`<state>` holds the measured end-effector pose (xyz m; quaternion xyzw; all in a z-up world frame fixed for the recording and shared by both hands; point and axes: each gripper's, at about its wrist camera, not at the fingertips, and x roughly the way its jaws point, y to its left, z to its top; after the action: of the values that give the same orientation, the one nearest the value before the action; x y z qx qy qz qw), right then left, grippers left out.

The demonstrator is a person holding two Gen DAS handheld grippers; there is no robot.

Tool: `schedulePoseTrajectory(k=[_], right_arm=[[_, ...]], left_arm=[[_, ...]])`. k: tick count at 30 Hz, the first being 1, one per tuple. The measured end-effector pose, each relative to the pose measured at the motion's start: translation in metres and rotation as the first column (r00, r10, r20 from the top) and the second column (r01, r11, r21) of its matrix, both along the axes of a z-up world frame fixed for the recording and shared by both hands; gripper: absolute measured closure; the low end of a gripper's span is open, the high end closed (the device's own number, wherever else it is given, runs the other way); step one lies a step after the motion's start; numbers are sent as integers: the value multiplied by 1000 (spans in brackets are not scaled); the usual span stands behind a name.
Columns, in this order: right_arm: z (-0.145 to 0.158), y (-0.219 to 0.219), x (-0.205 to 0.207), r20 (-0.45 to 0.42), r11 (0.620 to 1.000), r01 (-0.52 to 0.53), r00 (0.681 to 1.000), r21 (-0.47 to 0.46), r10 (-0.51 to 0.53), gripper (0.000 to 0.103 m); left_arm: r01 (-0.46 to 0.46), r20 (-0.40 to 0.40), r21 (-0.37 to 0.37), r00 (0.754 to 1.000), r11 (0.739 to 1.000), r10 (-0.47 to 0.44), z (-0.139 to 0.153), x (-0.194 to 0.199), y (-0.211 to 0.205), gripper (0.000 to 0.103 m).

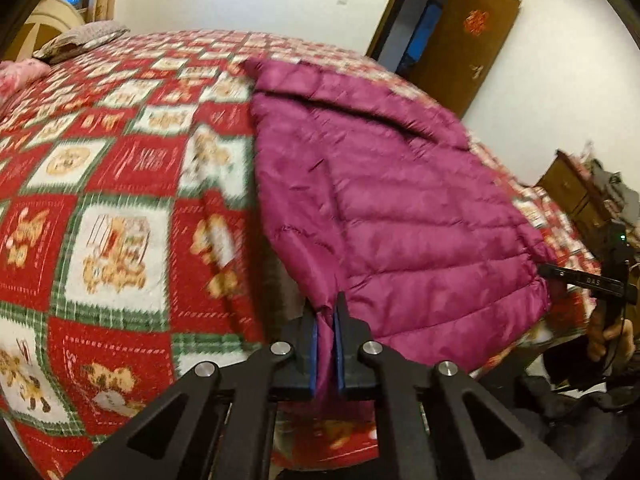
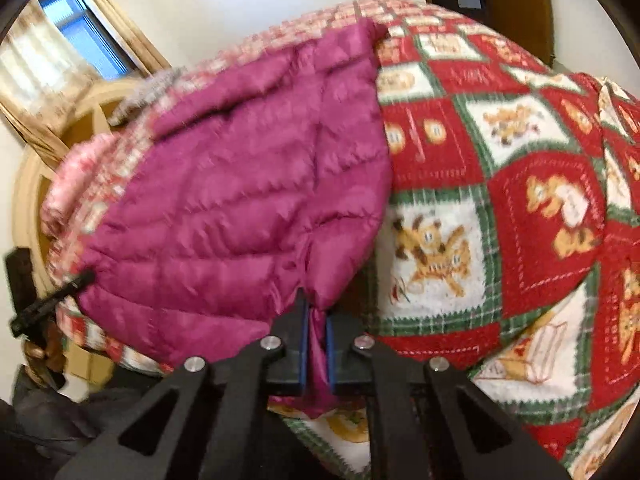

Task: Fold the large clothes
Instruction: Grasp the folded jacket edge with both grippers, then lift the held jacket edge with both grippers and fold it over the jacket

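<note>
Jacket (image 1: 392, 200), magenta and quilted, lies on the bed (image 1: 120, 184); my left gripper (image 1: 326, 312) and right gripper (image 2: 316, 312) each pinch its near hem.

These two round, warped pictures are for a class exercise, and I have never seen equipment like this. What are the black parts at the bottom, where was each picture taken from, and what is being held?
There is no robot. A person holds a two-fingered tool in each hand, and a wide-angle camera on each tool looks forward along its fingers, which bends the picture. One picture comes from the left tool, the other from the right tool; each also glimpses the other tool at its edge. On a bed, over a red, white and green patchwork blanket, lies a magenta quilted jacket. Each tool is shut on a near corner of the jacket's edge, fabric pinched between its blue pads. At the far right, the person's hand grips a handle.
</note>
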<state>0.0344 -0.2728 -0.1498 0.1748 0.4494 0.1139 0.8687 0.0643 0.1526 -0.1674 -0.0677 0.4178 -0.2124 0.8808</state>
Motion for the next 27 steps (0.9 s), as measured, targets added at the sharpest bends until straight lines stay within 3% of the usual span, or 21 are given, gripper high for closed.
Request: schedulePoseTrajectory(k=[7, 13, 23, 27], right_arm=[[36, -5, -13, 113, 995, 10, 993, 98, -22, 94], [56, 4, -27, 150, 992, -10, 989, 129, -9, 94], [104, -21, -68, 217, 984, 25, 974, 179, -64, 94], [133, -33, -70, 272, 979, 50, 957, 196, -103, 94]], left_arm=[[61, 138, -57, 989, 997, -52, 43, -15, -6, 99], [136, 251, -127, 963, 983, -101, 74, -38, 0, 99], [256, 363, -242, 918, 936, -157, 127, -79, 14, 99], [268, 406, -245, 901, 932, -152, 154, -75, 19, 98]])
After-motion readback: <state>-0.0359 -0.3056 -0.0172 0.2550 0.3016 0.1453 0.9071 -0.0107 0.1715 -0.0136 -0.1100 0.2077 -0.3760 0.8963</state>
